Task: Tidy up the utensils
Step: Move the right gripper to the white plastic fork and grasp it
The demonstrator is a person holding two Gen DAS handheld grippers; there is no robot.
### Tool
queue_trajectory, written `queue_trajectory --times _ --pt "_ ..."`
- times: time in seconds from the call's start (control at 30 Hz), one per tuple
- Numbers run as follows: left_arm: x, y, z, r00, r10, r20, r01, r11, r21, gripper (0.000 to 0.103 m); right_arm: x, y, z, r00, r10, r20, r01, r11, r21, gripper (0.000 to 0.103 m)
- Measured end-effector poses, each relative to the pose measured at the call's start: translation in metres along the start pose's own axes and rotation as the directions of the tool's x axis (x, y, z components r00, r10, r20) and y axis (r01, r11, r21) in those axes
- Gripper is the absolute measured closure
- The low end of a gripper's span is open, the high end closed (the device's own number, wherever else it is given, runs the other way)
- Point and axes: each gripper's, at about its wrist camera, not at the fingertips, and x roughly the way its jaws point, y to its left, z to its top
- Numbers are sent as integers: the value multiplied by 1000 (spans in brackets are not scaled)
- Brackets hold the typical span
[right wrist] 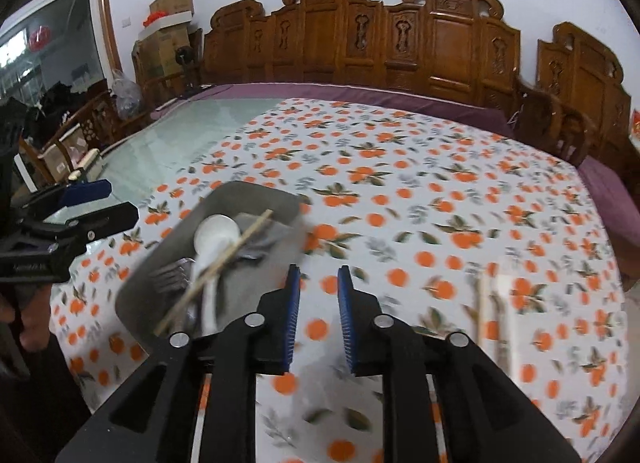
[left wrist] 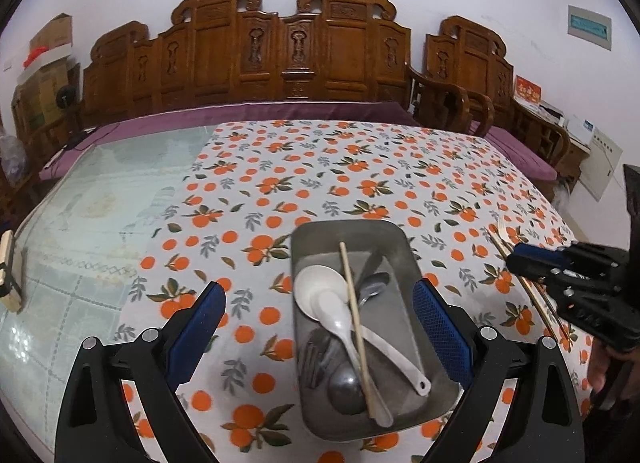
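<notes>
Grey rectangular metal tray is taken as the landmark; it is laid on the white tablecloth printed with oranges and green leaves. Inside the tray a white ceramic soup spoon is seen, bowl toward the far end, with a second white handle beside it. One pale wooden chopstick is laid lengthwise across the spoons. A steel spoon, a dark steel fork and a steel ladle-like bowl are lodged under them.

Left gripper is held over the tray's near half, blue-padded jaws spread wide either side of it, nothing pinched.

Right gripper is positioned right of the tray over bare cloth; its jaws are parted a little, nothing between the pads. No earlier picture is given for comparison.

Right of the tray, on the cloth, a second pale chopstick and a light-coloured fork are seen, partly covered by the right gripper in the left wrist view; the right wrist view is blurred there.

Carved wooden bench is set behind the table.
</notes>
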Motion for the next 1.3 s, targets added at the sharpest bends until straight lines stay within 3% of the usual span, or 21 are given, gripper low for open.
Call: queue_trajectory --times 0.57,1.0,1.3 --pt "3 -63 -15 996 -82 -18 84 993 86 12 -9 -115 -62 992 -101 -76 111 984 143 75" --pt "4 -92 -25 996 -82 -46 87 988 127 12 23 -155 -75 976 -142 -162 165 977 136 75" --pt "9 -123 -39 992 -76 -101 92 981 172 12 48 -166 -62 978 -119 -170 140 983 118 75"
